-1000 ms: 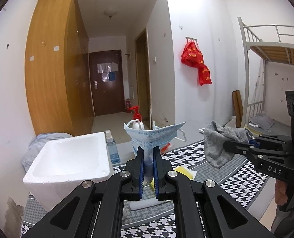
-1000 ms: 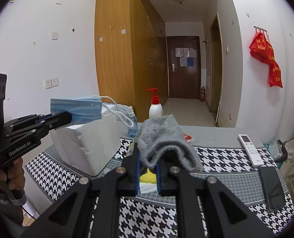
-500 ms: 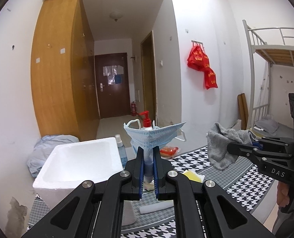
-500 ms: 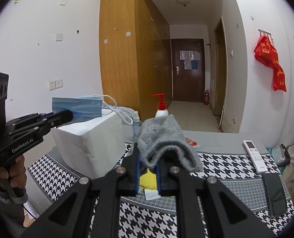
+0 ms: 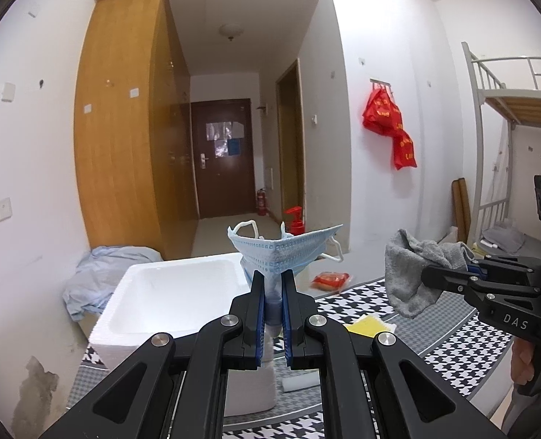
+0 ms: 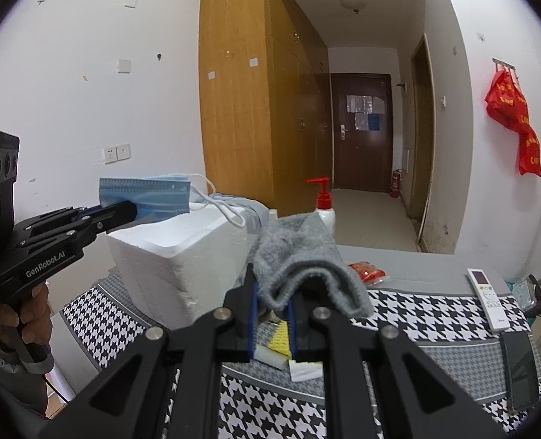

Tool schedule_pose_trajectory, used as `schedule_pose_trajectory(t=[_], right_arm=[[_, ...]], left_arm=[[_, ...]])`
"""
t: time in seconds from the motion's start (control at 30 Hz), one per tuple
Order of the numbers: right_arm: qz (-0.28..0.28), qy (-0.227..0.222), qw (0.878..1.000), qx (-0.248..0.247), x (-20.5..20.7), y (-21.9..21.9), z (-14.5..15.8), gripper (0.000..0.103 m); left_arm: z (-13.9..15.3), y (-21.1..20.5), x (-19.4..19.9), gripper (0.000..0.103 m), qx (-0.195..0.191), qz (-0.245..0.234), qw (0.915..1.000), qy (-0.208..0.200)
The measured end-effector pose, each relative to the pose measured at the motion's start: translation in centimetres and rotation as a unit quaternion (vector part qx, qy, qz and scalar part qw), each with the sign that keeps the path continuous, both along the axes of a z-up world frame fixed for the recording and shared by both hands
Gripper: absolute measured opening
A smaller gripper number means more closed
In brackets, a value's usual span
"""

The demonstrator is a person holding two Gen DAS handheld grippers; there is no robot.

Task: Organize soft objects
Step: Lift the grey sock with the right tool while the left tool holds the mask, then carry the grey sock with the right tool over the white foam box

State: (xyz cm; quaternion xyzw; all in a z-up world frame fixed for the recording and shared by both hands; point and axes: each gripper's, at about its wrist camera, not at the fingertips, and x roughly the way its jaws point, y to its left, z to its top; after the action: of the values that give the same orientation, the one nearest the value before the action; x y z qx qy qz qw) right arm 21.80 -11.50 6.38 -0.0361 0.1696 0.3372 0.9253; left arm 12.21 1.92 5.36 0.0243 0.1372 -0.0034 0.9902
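Observation:
My left gripper [image 5: 271,285] is shut on a blue face mask [image 5: 283,252], held in the air just right of the white foam box [image 5: 171,296]. From the right wrist view the left gripper [image 6: 129,212] holds the mask [image 6: 146,195] over the box [image 6: 182,256]. My right gripper [image 6: 272,292] is shut on a grey cloth [image 6: 299,259] that drapes over its fingertips. In the left wrist view the right gripper [image 5: 426,274] holds the cloth [image 5: 413,274] above the houndstooth table [image 5: 453,333]. A yellow sponge [image 5: 367,326] lies on the table below.
A red-pump soap bottle [image 6: 323,205] and a small spray bottle [image 6: 272,214] stand behind the box. A red snack packet [image 6: 367,270], a white remote [image 6: 488,298] and a black phone [image 6: 522,369] lie on the table's right. A white roll [image 5: 301,382] lies near the box.
Both grippers have risen and tilted upward with the mask and the cloth still held. The left gripper has shifted towards the foam box.

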Motion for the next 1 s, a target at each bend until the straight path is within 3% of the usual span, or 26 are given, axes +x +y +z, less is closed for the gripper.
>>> schedule_pose_trajectory(t=[1.0], right_arm=[[0.088,-0.004,0.996,0.002,-0.5,6.0,0.8,0.016]], left_arm=[[0.7,5.4,-2.5,0.008,-0.012,0.077,0.9969,-0.012]])
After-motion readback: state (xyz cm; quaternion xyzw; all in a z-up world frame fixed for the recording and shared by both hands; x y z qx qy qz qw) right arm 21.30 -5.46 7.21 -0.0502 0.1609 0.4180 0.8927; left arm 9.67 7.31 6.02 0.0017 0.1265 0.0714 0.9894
